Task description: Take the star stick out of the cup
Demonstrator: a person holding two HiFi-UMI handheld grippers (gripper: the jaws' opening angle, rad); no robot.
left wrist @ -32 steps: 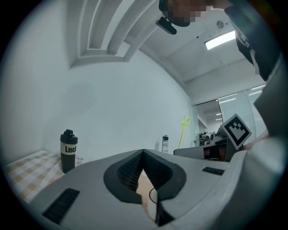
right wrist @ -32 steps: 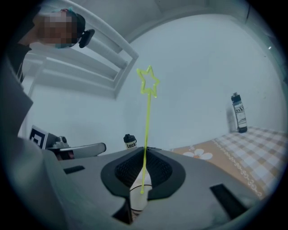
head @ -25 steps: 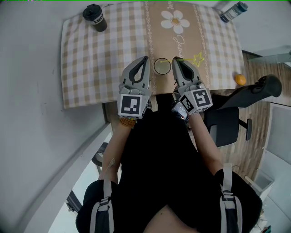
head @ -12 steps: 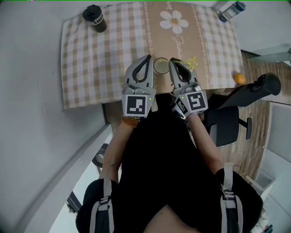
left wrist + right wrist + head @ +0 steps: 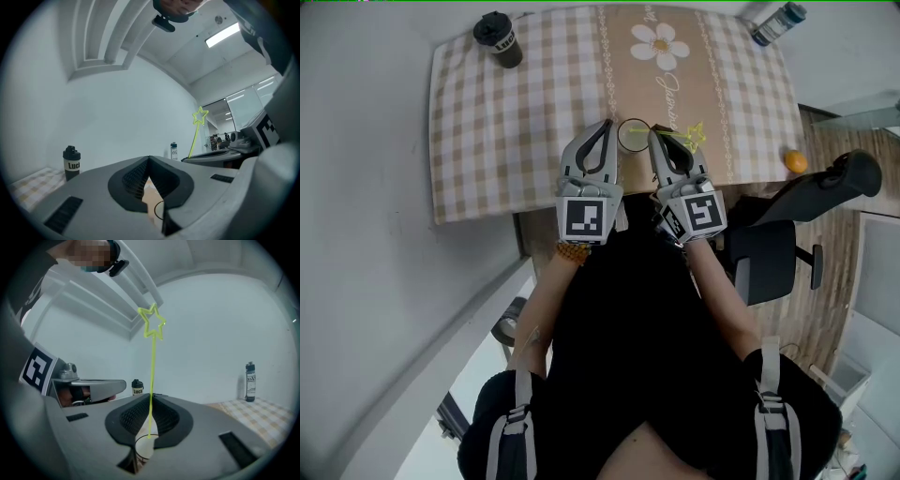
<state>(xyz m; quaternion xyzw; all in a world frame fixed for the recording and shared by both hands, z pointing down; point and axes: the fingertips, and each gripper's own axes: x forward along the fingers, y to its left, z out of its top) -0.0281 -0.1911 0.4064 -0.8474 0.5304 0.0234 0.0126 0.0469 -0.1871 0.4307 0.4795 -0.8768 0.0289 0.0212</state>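
Right tongs (image 5: pixel 653 134), cup (image 5: pixel 631 137) near table edge (image 5: pixel 497 208)

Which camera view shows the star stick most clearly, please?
The right gripper view: the whole star stick, pinched by the right hand-held gripper. The left gripper view shows only its star and upper part; the head view, a tiny star.

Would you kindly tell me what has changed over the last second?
The right gripper, shut on the star stick, rolled slightly, swinging the star leftward in the head view, closer to its jaws. The cup, the shut left gripper and the black tumbler stayed put.
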